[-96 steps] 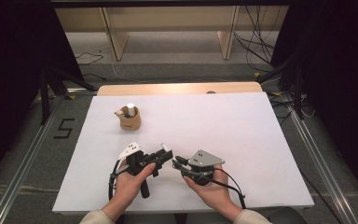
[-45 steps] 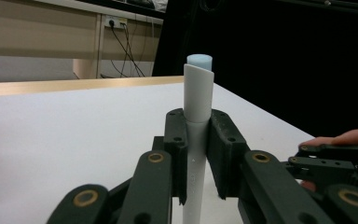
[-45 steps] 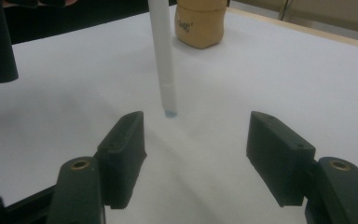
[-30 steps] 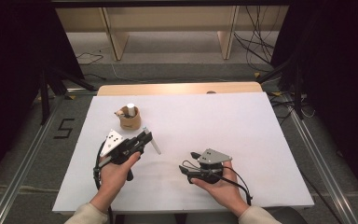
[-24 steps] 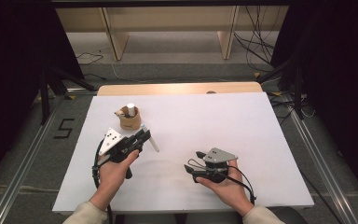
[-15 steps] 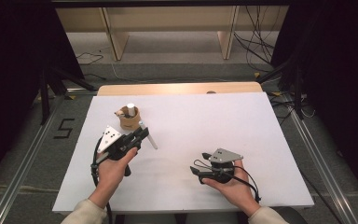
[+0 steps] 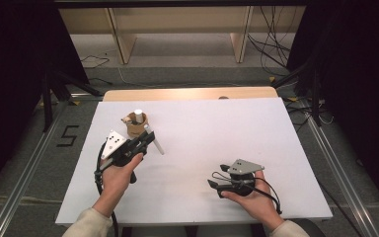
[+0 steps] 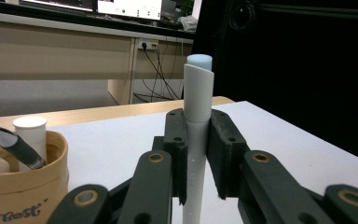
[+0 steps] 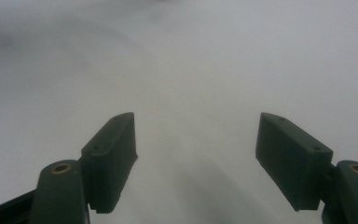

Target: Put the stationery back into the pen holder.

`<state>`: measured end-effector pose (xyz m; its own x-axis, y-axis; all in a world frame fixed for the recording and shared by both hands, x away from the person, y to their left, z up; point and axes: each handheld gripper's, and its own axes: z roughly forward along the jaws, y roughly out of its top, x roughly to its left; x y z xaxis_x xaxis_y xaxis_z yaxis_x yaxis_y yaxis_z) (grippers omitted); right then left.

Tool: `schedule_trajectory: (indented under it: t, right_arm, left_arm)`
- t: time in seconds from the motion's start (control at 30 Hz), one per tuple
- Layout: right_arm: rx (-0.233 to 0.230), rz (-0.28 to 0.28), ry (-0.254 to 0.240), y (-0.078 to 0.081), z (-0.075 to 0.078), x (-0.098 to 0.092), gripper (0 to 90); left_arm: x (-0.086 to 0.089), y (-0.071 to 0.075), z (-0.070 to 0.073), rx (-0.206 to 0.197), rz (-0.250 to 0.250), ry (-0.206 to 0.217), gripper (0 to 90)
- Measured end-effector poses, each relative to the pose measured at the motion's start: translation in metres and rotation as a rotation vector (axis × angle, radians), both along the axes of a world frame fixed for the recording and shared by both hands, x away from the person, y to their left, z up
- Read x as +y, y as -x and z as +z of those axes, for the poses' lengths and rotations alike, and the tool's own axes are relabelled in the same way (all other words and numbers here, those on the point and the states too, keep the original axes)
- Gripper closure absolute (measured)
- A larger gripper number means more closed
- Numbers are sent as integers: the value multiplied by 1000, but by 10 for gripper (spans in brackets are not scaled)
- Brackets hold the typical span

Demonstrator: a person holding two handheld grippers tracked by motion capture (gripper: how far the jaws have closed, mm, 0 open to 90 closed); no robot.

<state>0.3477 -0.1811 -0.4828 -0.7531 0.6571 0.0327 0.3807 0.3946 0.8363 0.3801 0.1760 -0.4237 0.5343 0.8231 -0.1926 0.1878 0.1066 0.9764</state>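
My left gripper is shut on a white pen just in front of a small tan holder cup. In the left gripper view the pen stands upright between the pads, its pale blue end on top, and my left gripper clamps its middle. The cup at the lower left holds a white tube and a dark-tipped pen. My right gripper rests near the table's front right, pointing left. Its jaws have just been opening; in the right gripper view my right gripper stands wide with nothing between the pads.
A white sheet covers the table, with a strip of bare wood along the far edge. Wooden furniture legs and cables stand on the floor beyond. Dark curtains hang at both sides.
The two grippers, close together at mid-table earlier, have parted. The left one carried the pen up-left toward the cup. The right one slid right toward the front edge and its jaws widened.
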Motion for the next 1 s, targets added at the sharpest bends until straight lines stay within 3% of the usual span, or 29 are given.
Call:
schedule_trajectory:
  t: [0.33, 1.0]
  right_arm:
    - [-5, -21, 5, 3, 0, -12, 283]
    - [-2, -25, 5, 3, -1, -14, 280]
  left_arm:
    - [8, -15, 7, -35, 49, -16, 781]
    - [24, -43, 24, -81, 139, -75, 781]
